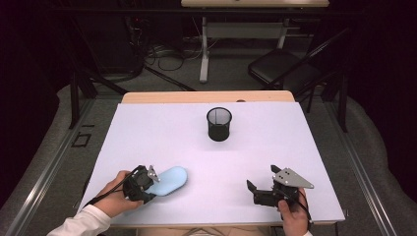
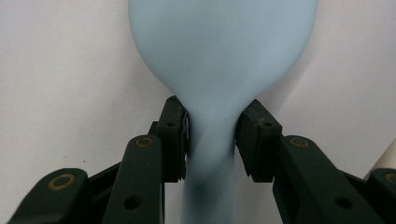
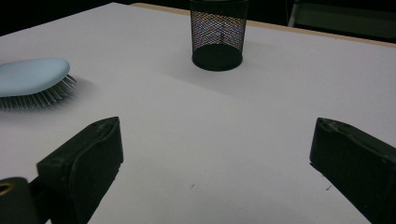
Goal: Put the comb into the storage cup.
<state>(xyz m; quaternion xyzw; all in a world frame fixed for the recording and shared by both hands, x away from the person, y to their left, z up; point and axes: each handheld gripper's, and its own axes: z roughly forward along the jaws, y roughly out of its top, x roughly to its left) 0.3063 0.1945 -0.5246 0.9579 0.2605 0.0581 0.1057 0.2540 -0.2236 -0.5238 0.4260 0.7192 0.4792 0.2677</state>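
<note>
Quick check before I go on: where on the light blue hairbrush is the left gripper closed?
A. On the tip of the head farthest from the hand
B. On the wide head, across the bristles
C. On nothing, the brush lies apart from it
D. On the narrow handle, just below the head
D: in the left gripper view the left gripper has both pads pressed on the narrow handle of the hairbrush, just below the head.

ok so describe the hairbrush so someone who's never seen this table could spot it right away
On the white table, look to the near left corner, where the left gripper pinches a narrow handle. That is the hairbrush, lying bristles down. Its pale blue oval back sets it apart from the black mesh cup standing farther back.
</note>
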